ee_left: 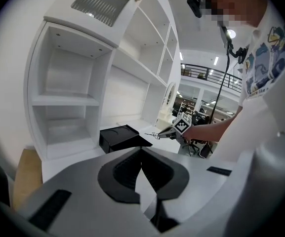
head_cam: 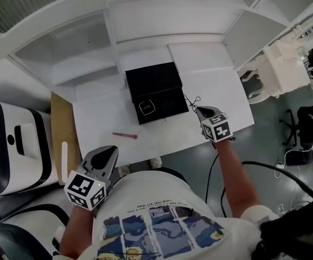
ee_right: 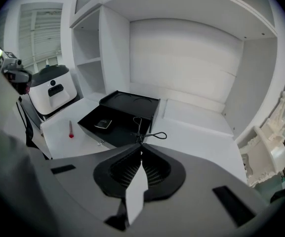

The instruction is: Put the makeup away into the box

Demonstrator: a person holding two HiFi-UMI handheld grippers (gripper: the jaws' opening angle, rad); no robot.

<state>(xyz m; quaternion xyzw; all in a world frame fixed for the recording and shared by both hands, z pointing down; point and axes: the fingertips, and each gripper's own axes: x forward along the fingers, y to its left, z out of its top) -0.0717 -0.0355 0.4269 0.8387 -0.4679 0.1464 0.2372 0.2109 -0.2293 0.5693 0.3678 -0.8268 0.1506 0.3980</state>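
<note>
Claw report from the head view: right claw (head_cam: pixel 198 110) out at 1 o'clock from the body, clamped shut on one end of a thin black looped wire piece (head_cam: pixel 191 99). Loops poking forward just beside the right edge of the open black box (head_cam: pixel 157 101) at 12 o'clock, probably for lowering straight into the tray. Left claw (head_cam: pixel 114 150) low at 10 o'clock by the near edge of the counter (head_cam: pixel 216 91), tips together, carrying nothing; seemingly parked there, clear of the other arm. Red makeup stick (head_cam: pixel 125 136) flat on the counter at 11 o'clock, well apart from the box, not yet put away. Small dark compact (head_cam: pixel 146 106) already down in the tray.

Left claw view: left claw (ee_left: pixel 141 151) closed on itself, nothing between the tips. Looks across the counter to the box (ee_left: pixel 117 138) at 11 o'clock, lid swung open behind the tray. Catches the right claw (ee_left: pixel 159 134) at 1 o'clock with the wire piece (ee_left: pixel 151 134) sticking out ahead of it.

Right claw view: right claw (ee_right: pixel 141 144) tight on the wire piece (ee_right: pixel 151 135), loops at 12 o'clock just past the tips, near the tray's right side. Compact (ee_right: pixel 103 124) at 10 o'clock inside the box (ee_right: pixel 127 102); red stick (ee_right: pixel 71 130) further out toward 9 o'clock on bare counter. Lid well back, leaving the tray free for a drop from above. End grip likely chosen to let the loops hang clear of the jaws on release.
</note>
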